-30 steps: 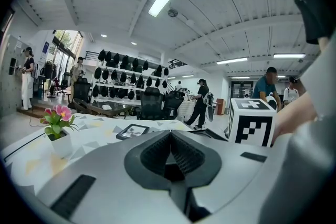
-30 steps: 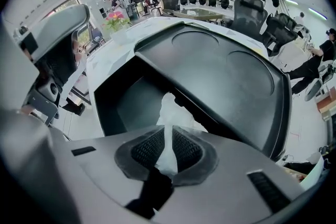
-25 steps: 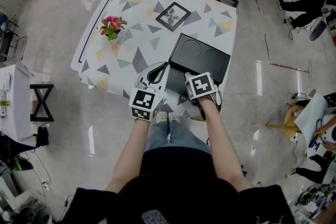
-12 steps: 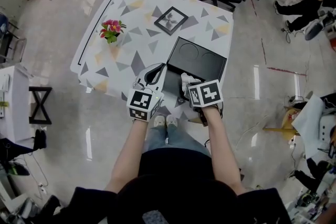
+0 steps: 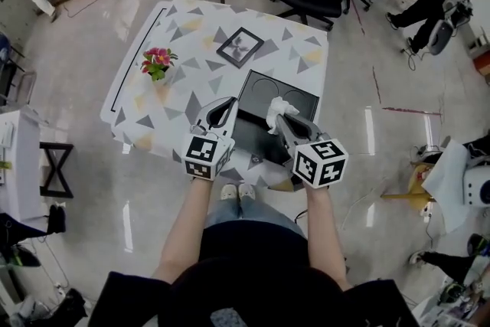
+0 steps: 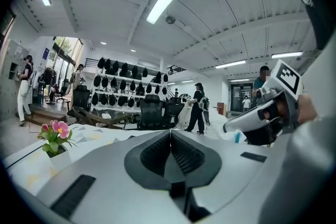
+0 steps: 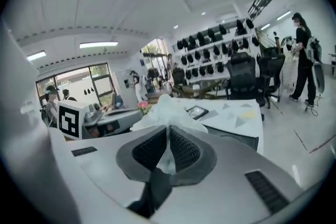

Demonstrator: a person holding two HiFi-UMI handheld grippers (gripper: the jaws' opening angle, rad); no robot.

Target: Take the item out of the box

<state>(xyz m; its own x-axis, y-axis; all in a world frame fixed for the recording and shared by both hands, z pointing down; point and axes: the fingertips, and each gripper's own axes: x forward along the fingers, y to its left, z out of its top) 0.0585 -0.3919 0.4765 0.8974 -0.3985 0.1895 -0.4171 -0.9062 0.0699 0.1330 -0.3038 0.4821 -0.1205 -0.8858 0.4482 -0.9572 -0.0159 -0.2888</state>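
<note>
Flowers (image 5: pixel 157 61) with pink blooms stand near the tabletop's (image 5: pixel 191 34) left edge. By the near edge, just left of the black box (image 5: pixel 297 90), hangs the left gripper (image 5: pixel 226 105); its fingers are clenched together with nothing between them. A framed picture (image 5: pixel 240 47) lies toward the far edge. The box sits on the tabletop's near right part. A white crumpled item (image 5: pixel 281 107) is over the box's near half, raised off it and pinched between the fingers of the right gripper (image 5: pixel 280 119), which reaches in from the near edge.
</note>
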